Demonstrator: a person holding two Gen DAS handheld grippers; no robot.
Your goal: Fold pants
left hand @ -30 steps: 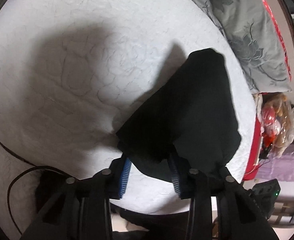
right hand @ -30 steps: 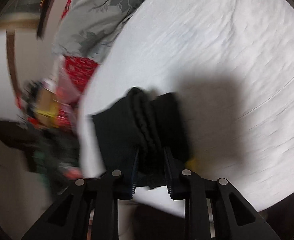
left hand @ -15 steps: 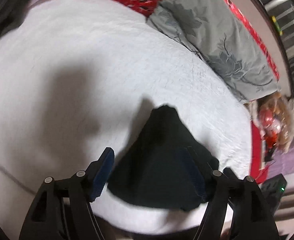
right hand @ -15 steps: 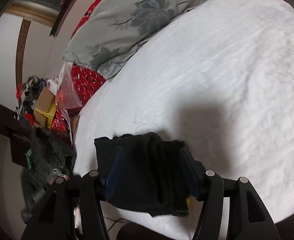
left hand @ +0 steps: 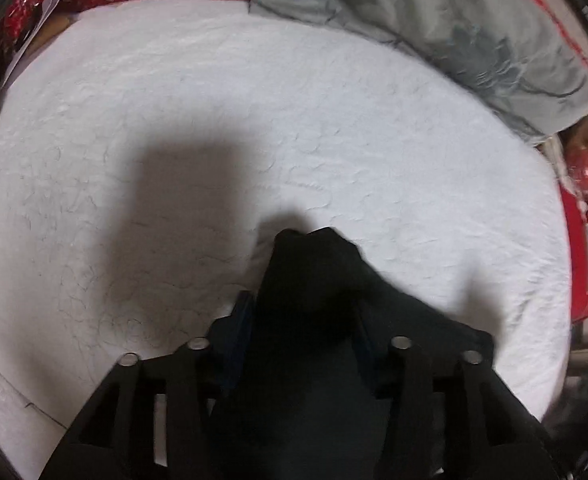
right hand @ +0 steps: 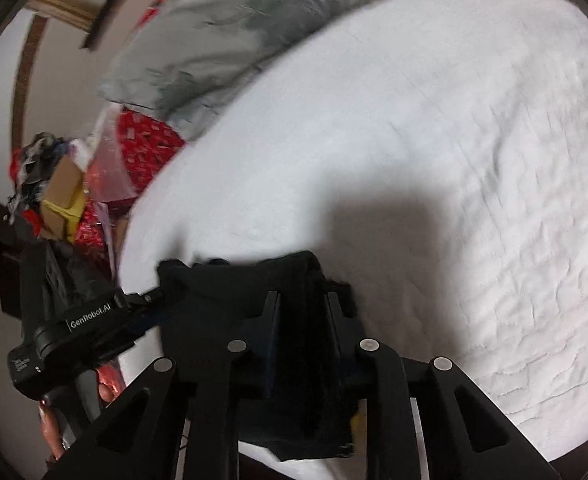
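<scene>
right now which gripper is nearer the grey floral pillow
Left, as far as I can tell. The left gripper and right gripper both clamp the black pants; the grey pillow lies on the left gripper's side.

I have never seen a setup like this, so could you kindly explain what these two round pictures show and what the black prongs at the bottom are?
Each picture comes from a fisheye camera mounted on a hand-held gripper, looking along its two fingers. No robot arm is involved; a person carries one gripper per hand. The left gripper and the right gripper are each closed on the black pants, folded into a bundle at the edge of a white quilted bed. A grey floral pillow lies at the far side.
</scene>
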